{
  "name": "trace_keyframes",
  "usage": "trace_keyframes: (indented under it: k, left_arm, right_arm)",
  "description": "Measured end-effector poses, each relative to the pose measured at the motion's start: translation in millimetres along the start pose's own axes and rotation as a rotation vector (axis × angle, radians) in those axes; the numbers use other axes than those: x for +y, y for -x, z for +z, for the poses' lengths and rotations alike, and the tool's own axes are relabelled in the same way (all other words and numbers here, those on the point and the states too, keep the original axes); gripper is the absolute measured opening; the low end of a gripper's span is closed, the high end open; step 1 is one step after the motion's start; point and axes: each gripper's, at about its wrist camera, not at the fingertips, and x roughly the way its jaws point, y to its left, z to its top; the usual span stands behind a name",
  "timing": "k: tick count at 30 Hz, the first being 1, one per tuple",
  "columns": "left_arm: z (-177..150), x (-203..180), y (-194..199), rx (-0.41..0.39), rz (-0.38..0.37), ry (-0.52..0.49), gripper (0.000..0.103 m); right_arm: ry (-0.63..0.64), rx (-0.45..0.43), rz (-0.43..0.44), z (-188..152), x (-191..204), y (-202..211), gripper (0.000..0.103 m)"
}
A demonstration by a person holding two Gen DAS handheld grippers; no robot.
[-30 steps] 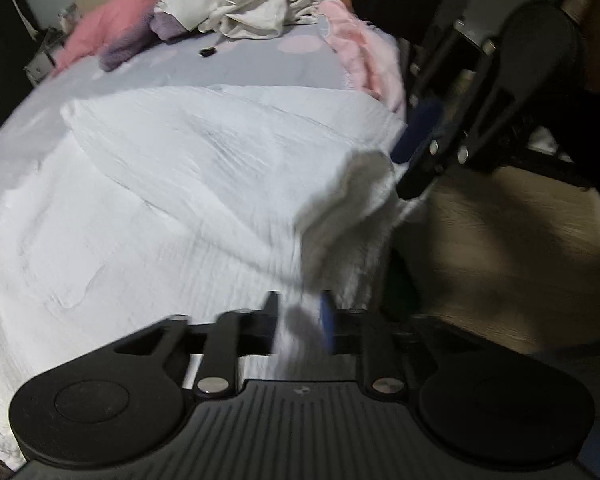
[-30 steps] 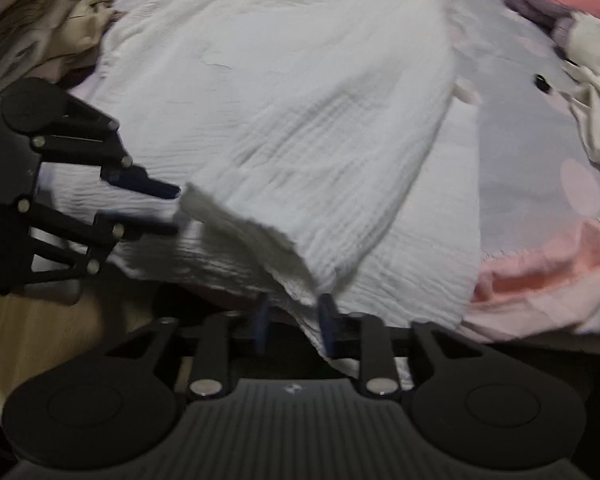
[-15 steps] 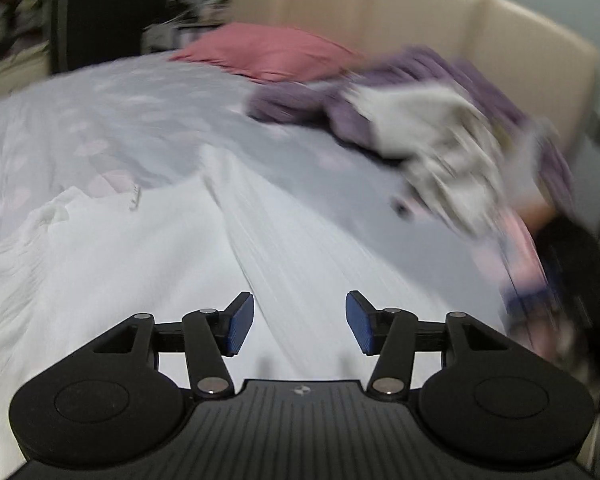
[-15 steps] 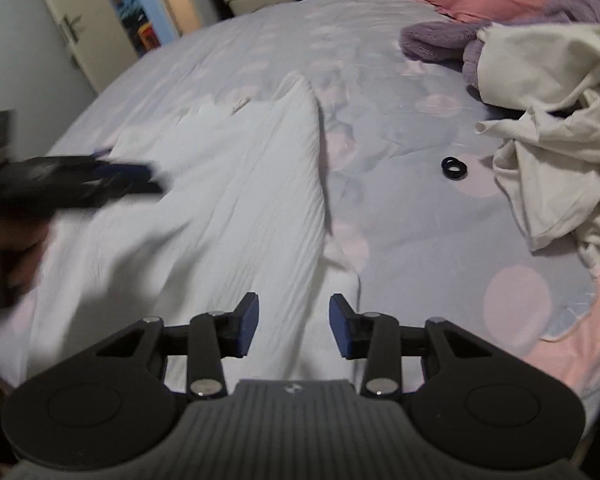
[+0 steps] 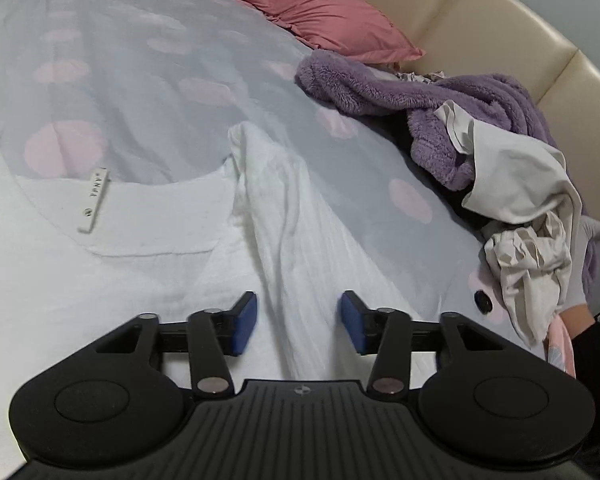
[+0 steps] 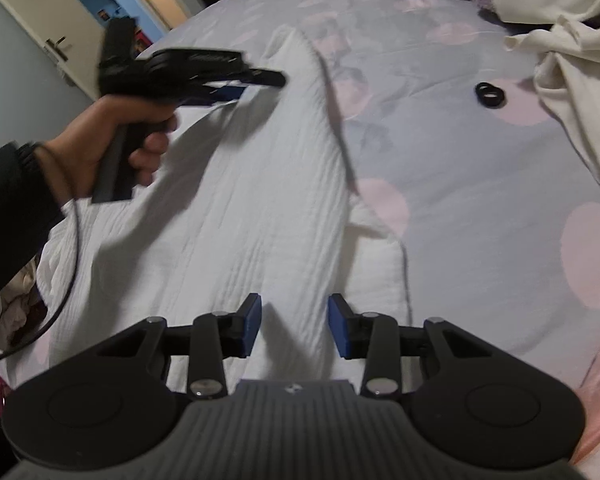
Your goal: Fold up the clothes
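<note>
Both grippers have let go since a second ago, left gripper [image 5: 299,323] and right gripper [image 6: 295,327] fingers now wide apart and empty above the white garment [image 6: 260,184], which lies on the bed [image 5: 160,80] with its 3 o'clock side folded inward, further folds and the heap of clothes [image 5: 512,184] at 2 o'clock seemingly remaining.

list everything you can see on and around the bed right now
shirt: 1, white, spread flat on the bed, partly folded lengthwise
bedspread: 1, pale grey with pink dots, under everything
pillow: 1, pink, by the headboard
headboard: 1, beige, padded, far end of the bed
fleece: 1, purple, heaped near the headboard
cream clothes: a pile, number unclear, on the fleece and the bed's right side
hair tie: 1, black, on the bedspread beside the pile
door: 1, cream, far left of the room
left tongs: 1, black with blue pads, open above the shirt
right tongs: 1, same, open above the shirt
left hand: 1, dark sleeve, gripping the left tongs' handle
</note>
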Motion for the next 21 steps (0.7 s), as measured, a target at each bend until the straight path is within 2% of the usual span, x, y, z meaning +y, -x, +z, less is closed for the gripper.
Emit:
trace_keyframes:
  k: [1, 2, 3, 5, 8, 10, 13, 15, 16, 18, 19, 21]
  left_arm:
    - [2, 3, 0, -0.021, -0.015, 0.019, 0.013]
    - [4, 7, 0, -0.042, -0.031, 0.038, 0.006]
    - [6, 10, 0, -0.063, -0.046, 0.057, 0.006]
    - [11, 16, 2, -0.127, -0.068, 0.118, 0.006]
    - [14, 37, 10, -0.23, -0.104, 0.272, 0.006]
    - [18, 46, 11, -0.241, -0.089, 0.323, 0.006]
    - [19, 43, 15, -0.217, 0.006, 0.279, 0.006]
    - [12, 35, 25, -0.215, 0.025, 0.255, 0.006]
    - [6, 29, 33, -0.214, 0.022, 0.234, 0.009]
    - [-11, 11, 51, -0.186, 0.023, 0.135, 0.023]
    - [-21, 3, 60, -0.165, 0.024, 0.088, 0.035]
    - [-45, -12, 76, -0.116, 0.021, 0.033, 0.043]
  right_arm:
    - [0.005, 0.007, 0.003, -1, 1, -1, 0.029]
    - [0.009, 0.016, 0.005, -2, 2, -1, 0.013]
    - [0.011, 0.018, 0.008, -3, 3, -1, 0.008]
    - [0.016, 0.013, 0.017, -5, 4, 3, 0.006]
    - [0.019, -0.004, 0.035, -6, 6, 11, 0.006]
    - [0.019, -0.02, 0.042, -7, 6, 15, 0.006]
    - [0.015, -0.028, 0.032, -12, 5, 22, 0.017]
    - [0.013, -0.031, 0.024, -15, 4, 26, 0.025]
    - [0.012, -0.032, 0.02, -17, 4, 28, 0.03]
    - [0.01, -0.036, 0.011, -20, 3, 32, 0.032]
    - [0.008, -0.037, 0.007, -21, 3, 34, 0.035]
    - [0.006, -0.041, -0.002, -25, 2, 38, 0.038]
